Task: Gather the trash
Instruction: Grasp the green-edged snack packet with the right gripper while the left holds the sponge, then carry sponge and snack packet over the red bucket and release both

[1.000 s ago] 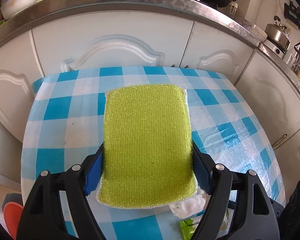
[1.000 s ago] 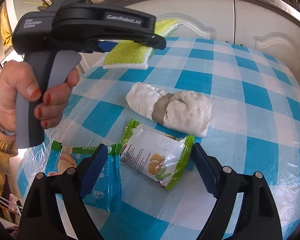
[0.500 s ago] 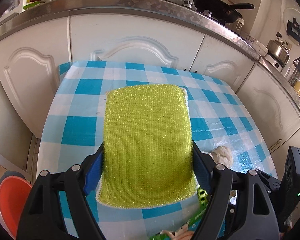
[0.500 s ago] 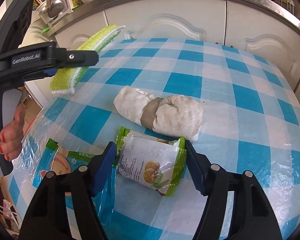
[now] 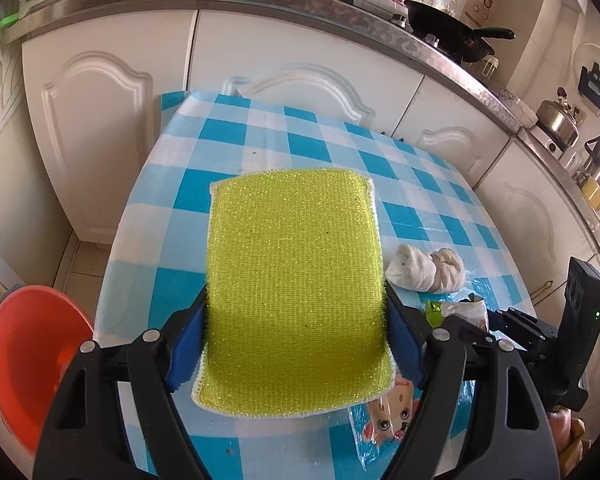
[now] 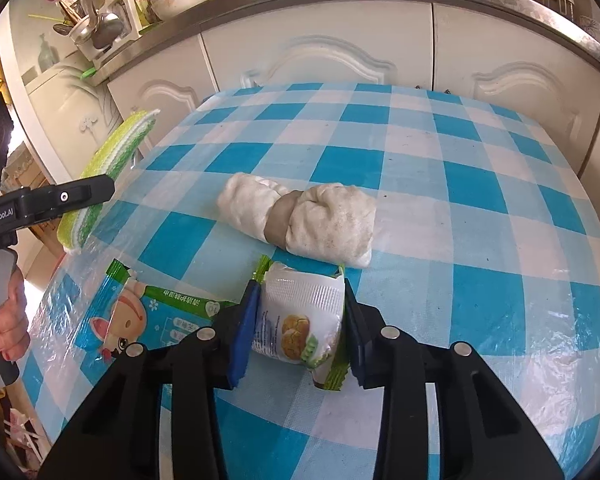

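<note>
An orange plastic basin point(image 5: 32, 360) is seen on the floor off the table's left edge. A yellow-green scouring sponge point(image 5: 294, 292) is clamped flat between the blue pads of the left gripper point(image 5: 296, 336), whose jaws stand wide across the sponge's width; it is held above the table point(image 5: 172, 292), near the left edge of the blue-and-white checked tablecloth point(image 6: 480, 208). A torn blue and green wet-wipe wrapper point(image 6: 140, 320) printed with a cartoon child is laid flat near the front left corner of the table. Just to its right, a white and green snack wrapper point(image 6: 296, 320) is caught between the pads of the right gripper point(image 6: 298, 328), whose jaws are closing and already buckling the packet, close to the table's front edge. Directly behind the wrapper, toward the middle of the table, a soiled white rag point(image 6: 300, 216) knotted at its centre is left lying, apart from both grippers.
</note>
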A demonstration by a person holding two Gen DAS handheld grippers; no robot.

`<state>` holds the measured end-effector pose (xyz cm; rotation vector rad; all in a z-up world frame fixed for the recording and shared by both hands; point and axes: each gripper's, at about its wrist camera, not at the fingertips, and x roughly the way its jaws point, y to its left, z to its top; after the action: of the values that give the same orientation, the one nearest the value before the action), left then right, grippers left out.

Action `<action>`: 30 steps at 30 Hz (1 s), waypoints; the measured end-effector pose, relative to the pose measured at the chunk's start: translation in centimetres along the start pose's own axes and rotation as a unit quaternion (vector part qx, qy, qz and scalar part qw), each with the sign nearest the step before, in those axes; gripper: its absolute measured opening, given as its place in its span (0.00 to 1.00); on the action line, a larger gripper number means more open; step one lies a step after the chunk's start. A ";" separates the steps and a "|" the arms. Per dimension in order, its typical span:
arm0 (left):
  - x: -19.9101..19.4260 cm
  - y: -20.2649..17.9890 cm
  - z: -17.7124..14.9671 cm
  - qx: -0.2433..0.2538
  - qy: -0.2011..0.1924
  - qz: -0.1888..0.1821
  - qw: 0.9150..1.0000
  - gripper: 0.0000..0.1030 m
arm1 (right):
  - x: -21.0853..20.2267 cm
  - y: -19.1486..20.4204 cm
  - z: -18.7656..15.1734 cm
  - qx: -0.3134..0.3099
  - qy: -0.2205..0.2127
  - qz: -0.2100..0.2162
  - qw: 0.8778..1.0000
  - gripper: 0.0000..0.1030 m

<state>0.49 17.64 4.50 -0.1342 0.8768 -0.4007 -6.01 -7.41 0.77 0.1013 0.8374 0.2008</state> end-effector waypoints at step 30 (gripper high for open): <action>-9.2 9.9 -6.0 -0.089 -0.043 0.032 0.995 0.76 | -7.2 7.3 5.5 -0.036 -0.087 0.047 0.994 0.38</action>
<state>-6.56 30.67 4.53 -0.2844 0.8296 -0.2542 -7.62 -1.89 10.87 0.0901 0.6511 0.3055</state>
